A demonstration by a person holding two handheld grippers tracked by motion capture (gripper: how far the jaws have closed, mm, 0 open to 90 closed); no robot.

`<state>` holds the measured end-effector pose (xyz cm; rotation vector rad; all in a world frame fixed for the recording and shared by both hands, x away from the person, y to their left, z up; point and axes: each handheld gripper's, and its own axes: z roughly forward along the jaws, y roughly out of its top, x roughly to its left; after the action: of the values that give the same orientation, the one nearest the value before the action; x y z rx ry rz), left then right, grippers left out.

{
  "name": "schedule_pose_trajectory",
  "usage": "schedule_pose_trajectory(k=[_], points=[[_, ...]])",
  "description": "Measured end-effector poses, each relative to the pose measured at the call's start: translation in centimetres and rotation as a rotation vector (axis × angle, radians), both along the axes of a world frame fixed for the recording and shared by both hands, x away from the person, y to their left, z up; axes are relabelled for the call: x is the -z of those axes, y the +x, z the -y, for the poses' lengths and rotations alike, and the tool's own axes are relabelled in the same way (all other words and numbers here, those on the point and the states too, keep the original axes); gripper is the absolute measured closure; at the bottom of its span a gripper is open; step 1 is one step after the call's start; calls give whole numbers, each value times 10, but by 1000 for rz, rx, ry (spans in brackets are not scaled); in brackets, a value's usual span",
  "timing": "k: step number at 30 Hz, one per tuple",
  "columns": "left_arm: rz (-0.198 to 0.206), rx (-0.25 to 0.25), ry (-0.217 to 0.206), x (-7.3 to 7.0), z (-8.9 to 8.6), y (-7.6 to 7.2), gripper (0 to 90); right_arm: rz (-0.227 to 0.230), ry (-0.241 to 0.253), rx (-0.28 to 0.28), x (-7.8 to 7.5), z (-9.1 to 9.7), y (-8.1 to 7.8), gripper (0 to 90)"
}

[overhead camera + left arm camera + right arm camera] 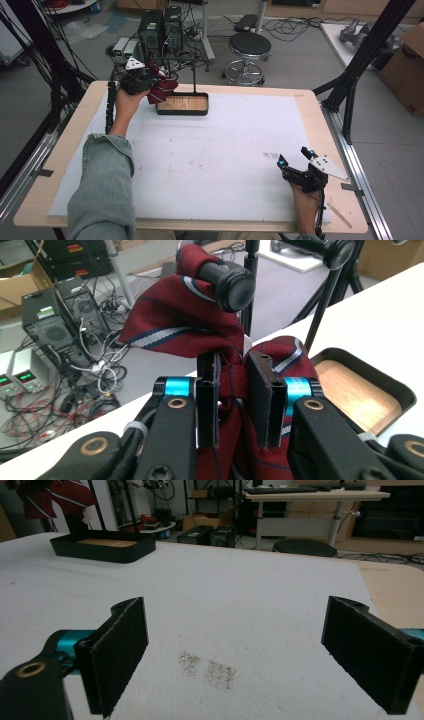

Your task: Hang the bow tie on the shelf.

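Observation:
A dark red tie (170,315) with white and navy stripes hangs over the black horizontal rod (235,287) of a small stand. My left gripper (233,365) is shut on the tie just below the rod, its pads pinching the bunched fabric. From above, the left gripper (150,82) and the tie (162,86) sit at the table's far left, beside the stand's black tray (182,112) with its wooden floor. My right gripper (294,156) rests low over the white mat at the near right, open with nothing between its jaws (250,650). The right gripper view catches the tie (60,495) far off, above the tray (107,550).
The stand's thin upright post (194,75) rises from the tray's back edge. White mat (215,155) covers most of the wooden table. Beyond the far edge are a round stool (249,47), computer boxes (160,27) and cables on the floor. A black frame leg (350,80) stands at the right.

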<state>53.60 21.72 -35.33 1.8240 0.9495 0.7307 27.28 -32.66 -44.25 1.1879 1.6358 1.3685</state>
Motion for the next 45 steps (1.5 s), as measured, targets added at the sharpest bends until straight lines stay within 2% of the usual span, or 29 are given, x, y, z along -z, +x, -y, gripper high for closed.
schedule_pose_trajectory(k=[6, 9, 14, 16, 18, 21, 27, 32, 37, 45], points=[[-13, -17, 33, 4, 3, 1, 696, 1, 4, -1, 0, 0, 0, 104], [15, -26, 27, 3, 1, -3, 692, 1, 4, -1, 0, 0, 0, 104], [14, -44, 6, 2, -6, -13, 622, 2, 6, -2, 0, 0, 0, 104], [22, -53, 2, 1, -8, -19, 585, 3, 5, -1, 0, 1, 0, 104], [37, -53, -23, -1, -12, -26, 562, 4, 7, -1, 0, 1, 0, 104], [45, -57, -39, -7, -15, -36, 528, 1, 16, 3, 0, 1, 0, 104], [93, -35, -80, -20, -20, -62, 475, 9, 23, 9, -1, 2, 1, 103], [124, -24, -119, -26, -23, -88, 432, 6, 25, 10, -1, 1, 2, 104], [161, -23, -148, -29, -29, -120, 392, 8, 9, 3, -1, 1, 1, 104], [193, -34, -190, -27, -45, -163, 338, 6, 12, 5, -1, 0, 1, 104]])
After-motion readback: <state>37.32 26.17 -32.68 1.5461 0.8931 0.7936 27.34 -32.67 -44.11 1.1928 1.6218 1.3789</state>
